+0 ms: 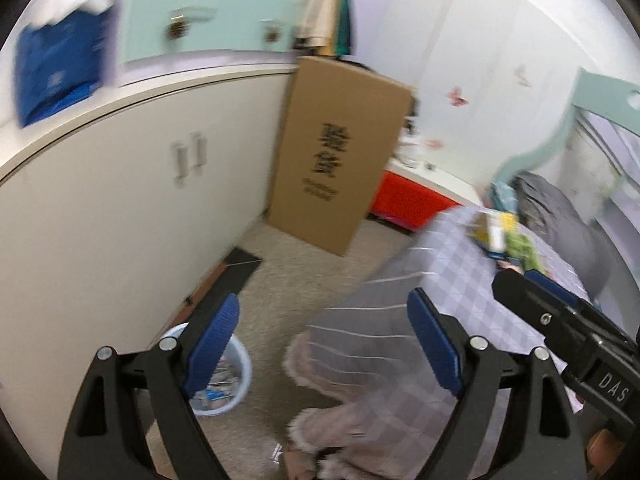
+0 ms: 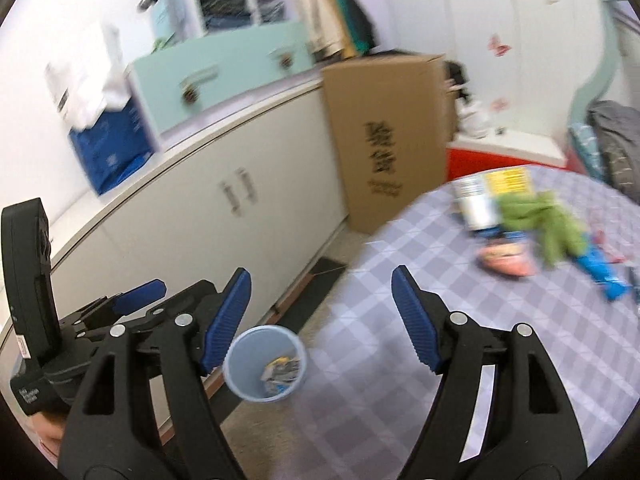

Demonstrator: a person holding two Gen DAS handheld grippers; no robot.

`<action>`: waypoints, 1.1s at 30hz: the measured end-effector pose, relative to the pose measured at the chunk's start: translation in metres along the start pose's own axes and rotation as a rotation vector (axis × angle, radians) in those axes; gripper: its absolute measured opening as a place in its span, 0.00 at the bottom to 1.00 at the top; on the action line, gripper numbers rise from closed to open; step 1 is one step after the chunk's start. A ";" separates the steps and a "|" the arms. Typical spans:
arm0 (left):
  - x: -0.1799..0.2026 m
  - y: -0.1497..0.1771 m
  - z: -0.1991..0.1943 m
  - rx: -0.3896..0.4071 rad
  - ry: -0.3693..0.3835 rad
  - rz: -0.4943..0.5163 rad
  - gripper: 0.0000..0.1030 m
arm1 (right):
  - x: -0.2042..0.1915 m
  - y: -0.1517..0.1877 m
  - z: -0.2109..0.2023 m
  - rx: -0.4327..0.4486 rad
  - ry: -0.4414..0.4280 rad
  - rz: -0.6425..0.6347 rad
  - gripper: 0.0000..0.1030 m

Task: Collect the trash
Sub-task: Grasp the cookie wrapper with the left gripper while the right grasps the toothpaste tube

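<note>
Both tools empty: left tool spread wide, right tool likewise parted, nothing between the pads. Wrappers and a green scrap, apparently trash though blurred, lay on the checked counter; pale bin stood on the floor below, already part filled. Risks judged: a thin wrapper slipping from the pads, or a drop landing beside the bin.

Bright, even indoor light; both fisheye views show motion blur, curved lines and dark vignetted corners
</note>
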State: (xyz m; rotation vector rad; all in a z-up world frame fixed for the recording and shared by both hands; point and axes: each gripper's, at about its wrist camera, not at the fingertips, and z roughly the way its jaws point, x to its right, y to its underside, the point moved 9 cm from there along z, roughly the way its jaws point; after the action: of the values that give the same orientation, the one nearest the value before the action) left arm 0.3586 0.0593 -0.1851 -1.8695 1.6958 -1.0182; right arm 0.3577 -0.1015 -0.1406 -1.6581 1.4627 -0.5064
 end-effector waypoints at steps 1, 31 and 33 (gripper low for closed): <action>0.014 -0.001 0.003 -0.008 0.016 0.012 0.82 | 0.019 -0.002 -0.011 0.013 0.027 0.011 0.70; 0.239 0.014 0.147 -0.165 0.052 0.275 0.82 | 0.332 0.057 -0.060 -0.142 0.433 0.248 0.59; 0.242 0.015 0.155 -0.193 0.049 0.274 0.82 | 0.334 0.060 -0.057 -0.162 0.408 0.268 0.53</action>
State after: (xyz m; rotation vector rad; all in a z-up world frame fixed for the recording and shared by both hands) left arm 0.4615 -0.2041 -0.2389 -1.6717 2.0738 -0.8219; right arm 0.3564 -0.4330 -0.2315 -1.5028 2.0384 -0.6115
